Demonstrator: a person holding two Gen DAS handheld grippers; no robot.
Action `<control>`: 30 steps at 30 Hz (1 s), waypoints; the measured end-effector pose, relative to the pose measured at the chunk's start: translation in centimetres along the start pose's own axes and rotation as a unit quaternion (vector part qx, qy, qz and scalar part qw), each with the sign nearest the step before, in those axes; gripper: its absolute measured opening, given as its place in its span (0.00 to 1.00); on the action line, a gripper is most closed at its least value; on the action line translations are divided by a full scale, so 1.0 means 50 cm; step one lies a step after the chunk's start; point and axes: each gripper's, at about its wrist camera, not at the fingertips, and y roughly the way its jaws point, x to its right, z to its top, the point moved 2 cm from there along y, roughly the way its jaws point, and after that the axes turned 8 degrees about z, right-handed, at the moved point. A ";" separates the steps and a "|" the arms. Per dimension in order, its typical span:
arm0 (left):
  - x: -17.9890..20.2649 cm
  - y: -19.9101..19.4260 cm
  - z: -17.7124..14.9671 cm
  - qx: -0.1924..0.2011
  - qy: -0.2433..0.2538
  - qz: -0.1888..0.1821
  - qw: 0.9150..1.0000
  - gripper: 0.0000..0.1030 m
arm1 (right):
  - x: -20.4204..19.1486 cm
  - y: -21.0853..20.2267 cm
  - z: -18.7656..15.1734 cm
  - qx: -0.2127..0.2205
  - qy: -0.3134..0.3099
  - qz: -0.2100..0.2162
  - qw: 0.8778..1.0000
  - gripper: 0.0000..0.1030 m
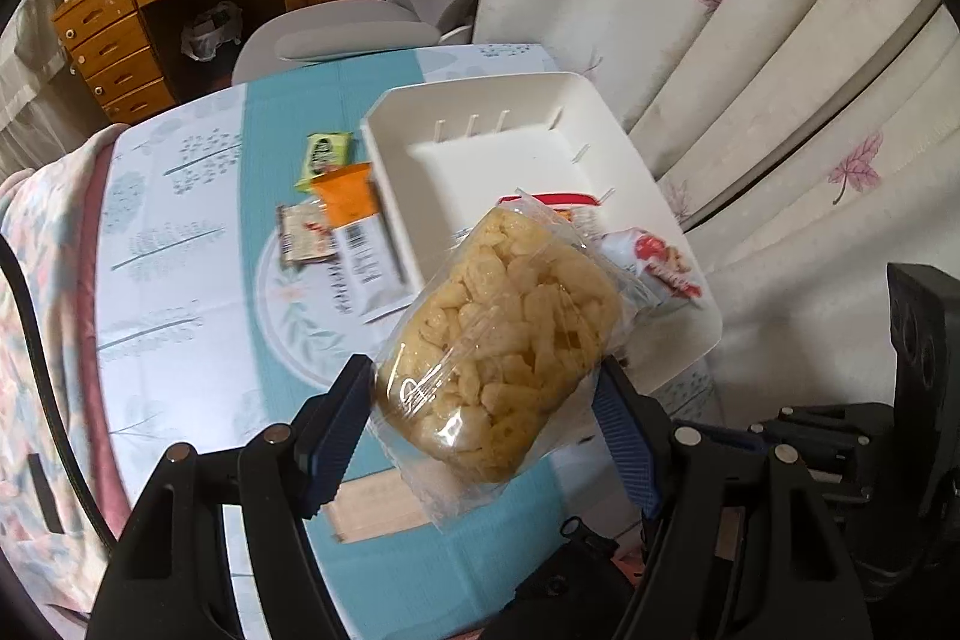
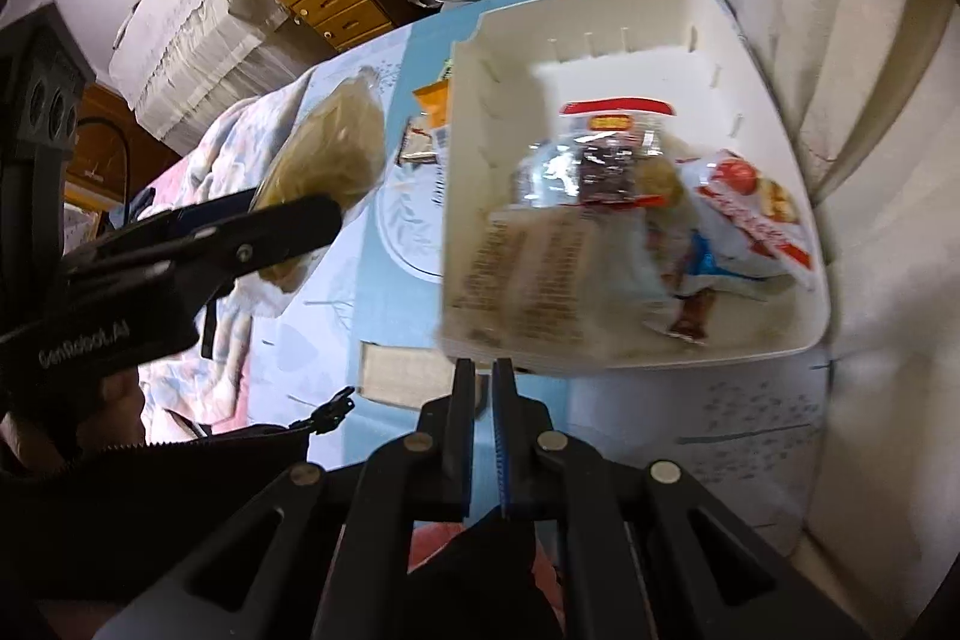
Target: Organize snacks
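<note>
Clear plastic crackles between my left fingers [image 1: 483, 400], which are clamped on either side of the bag of pale puffed snacks [image 1: 504, 334], its long axis running away from me toward the white bin [image 1: 558, 91] that sits just ahead and to the right on the surface [image 1: 180, 232]. My right fingers [image 2: 483, 370] are shut on nothing, hanging at the bin's near edge. My left hand carries the load, so I judge the drop is a short push forward and right over the rim.

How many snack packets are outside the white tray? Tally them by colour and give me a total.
Green packet: 1
Orange-and-white packet: 1
Brown-and-white packet: 1
Clear bag of yellow puffs, held in the left gripper: 1
Total: 4
</note>
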 end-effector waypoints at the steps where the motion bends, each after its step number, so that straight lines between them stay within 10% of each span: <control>1: 0.013 0.007 0.005 0.001 0.000 -0.001 1.000 0.70 | 0.009 -0.003 -0.001 -0.002 -0.002 -0.001 1.000 0.06; 14: 0.099 0.049 0.058 0.022 -0.031 0.000 0.999 0.89 | 0.108 -0.028 0.001 -0.024 0.000 0.001 1.000 0.06; 30: -0.018 0.021 0.014 0.021 -0.081 0.041 0.996 0.89 | 0.086 0.015 -0.008 -0.047 0.042 0.028 0.998 0.06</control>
